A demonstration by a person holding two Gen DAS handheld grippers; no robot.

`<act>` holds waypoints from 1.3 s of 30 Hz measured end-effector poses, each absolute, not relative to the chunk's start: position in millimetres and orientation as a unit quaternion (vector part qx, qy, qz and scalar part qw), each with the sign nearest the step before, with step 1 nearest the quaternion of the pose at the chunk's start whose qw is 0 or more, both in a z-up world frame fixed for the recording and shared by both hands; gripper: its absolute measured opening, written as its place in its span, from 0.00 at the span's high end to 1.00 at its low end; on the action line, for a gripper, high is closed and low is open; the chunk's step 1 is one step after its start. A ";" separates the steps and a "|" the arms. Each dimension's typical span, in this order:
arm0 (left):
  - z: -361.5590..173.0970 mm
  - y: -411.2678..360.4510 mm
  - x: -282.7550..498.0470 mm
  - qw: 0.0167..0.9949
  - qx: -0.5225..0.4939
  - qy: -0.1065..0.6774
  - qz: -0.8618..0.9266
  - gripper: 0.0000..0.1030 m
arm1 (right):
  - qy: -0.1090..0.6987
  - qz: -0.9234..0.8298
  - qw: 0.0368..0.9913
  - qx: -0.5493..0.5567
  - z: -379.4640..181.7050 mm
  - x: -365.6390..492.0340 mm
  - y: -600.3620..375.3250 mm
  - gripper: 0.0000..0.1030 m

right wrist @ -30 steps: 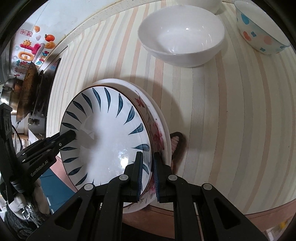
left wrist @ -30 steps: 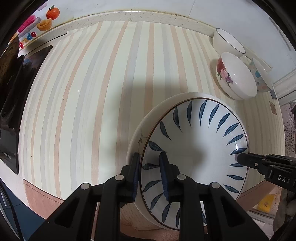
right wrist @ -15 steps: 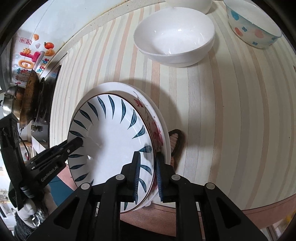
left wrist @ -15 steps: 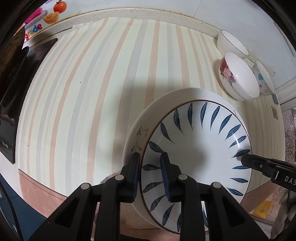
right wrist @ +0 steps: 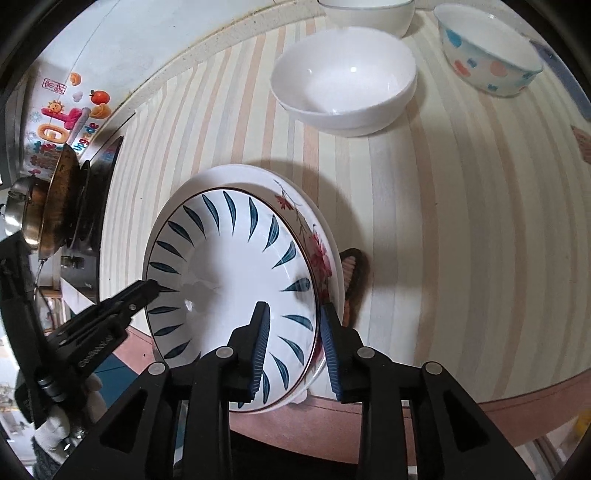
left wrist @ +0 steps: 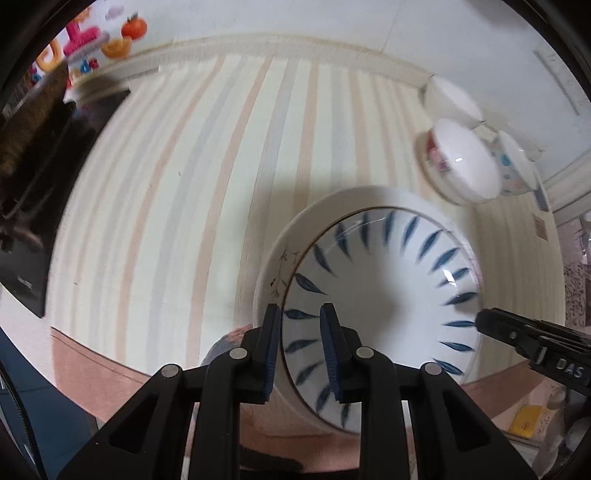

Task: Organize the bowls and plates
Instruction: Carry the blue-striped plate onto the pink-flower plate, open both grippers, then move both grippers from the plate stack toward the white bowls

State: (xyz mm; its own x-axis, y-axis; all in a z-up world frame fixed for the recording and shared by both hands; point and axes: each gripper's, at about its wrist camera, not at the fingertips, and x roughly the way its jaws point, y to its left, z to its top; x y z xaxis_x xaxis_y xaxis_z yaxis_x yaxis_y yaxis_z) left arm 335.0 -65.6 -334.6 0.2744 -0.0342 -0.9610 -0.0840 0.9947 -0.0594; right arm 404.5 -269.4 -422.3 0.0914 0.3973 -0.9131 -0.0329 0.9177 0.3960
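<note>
A blue-leaf plate lies on top of a white flowered plate, stacked over the front edge of the striped table. My left gripper straddles the stack's left rim with its jaws slightly apart. My right gripper straddles the opposite rim, its jaws visibly parted. Each gripper shows in the other's view, the right one and the left one. Three bowls stand behind: a white bowl, a dotted bowl and another white bowl.
A stove with a dark pan sits at the table's left end. Stickers cover the wall behind it. The striped cloth stretches to the back wall. A small brown object lies beside the stack.
Both grippers' jaws have widened around the stack's rims, the right one clearly. The cameras pulled back and up slightly, so the stack looks lower and farther.
</note>
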 end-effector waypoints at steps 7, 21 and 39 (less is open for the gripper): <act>-256.4 -76.3 294.3 0.837 -0.027 0.547 -0.013 0.78 | 0.620 0.136 0.763 0.121 -357.4 359.7 -264.5 0.60; -175.8 -62.6 223.8 0.862 -0.012 0.503 -0.057 0.24 | 0.536 0.107 0.830 0.114 -230.2 244.2 -256.7 0.20; -188.1 -85.4 254.9 0.856 -0.009 0.515 -0.037 0.19 | 0.544 0.101 0.818 0.159 -243.1 264.0 -290.8 0.16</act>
